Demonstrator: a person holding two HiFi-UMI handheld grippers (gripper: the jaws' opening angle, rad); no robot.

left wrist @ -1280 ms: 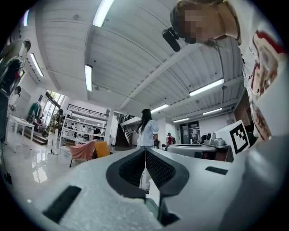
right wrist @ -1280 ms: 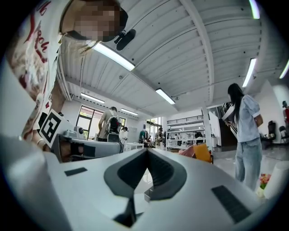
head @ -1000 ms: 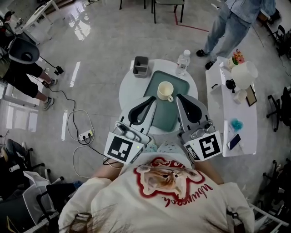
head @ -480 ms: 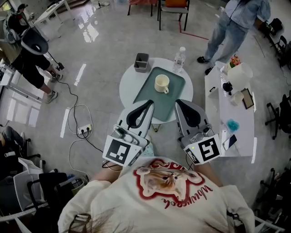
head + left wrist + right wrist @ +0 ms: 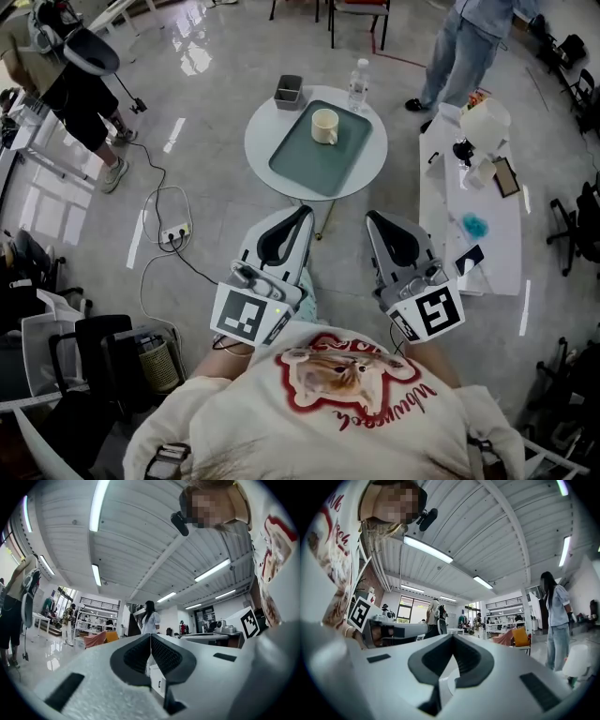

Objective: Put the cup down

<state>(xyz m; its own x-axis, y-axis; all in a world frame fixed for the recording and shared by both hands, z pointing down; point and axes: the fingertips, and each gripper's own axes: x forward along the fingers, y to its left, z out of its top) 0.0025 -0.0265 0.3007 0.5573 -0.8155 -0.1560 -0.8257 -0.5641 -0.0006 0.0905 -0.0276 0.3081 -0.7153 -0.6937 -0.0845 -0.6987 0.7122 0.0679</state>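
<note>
A cream cup (image 5: pixel 324 126) with a handle stands upright on the grey-green tray (image 5: pixel 309 164) on the round white table (image 5: pixel 258 150). No gripper touches it. My left gripper (image 5: pixel 302 210) and right gripper (image 5: pixel 372 216) hover over the floor, well short of the table's near edge and close to the person's body. In the left gripper view the left gripper (image 5: pixel 150 635) has its jaws pressed together, with nothing between them. The right gripper (image 5: pixel 453 637) looks the same in the right gripper view. Both of those views tilt up at the ceiling, and the cup is hidden there.
A water bottle (image 5: pixel 357 86) and a small grey box (image 5: pixel 289 92) stand at the table's far edge. A long white side table (image 5: pixel 469 234) with loose items lies to the right. A person (image 5: pixel 459 47) stands beyond it. Cables and a power strip (image 5: pixel 173 258) lie on the floor at left.
Both grippers have drawn back from the tray and now sit over the floor. The table and cup have receded toward the top of the head view. The cup stays on the tray.
</note>
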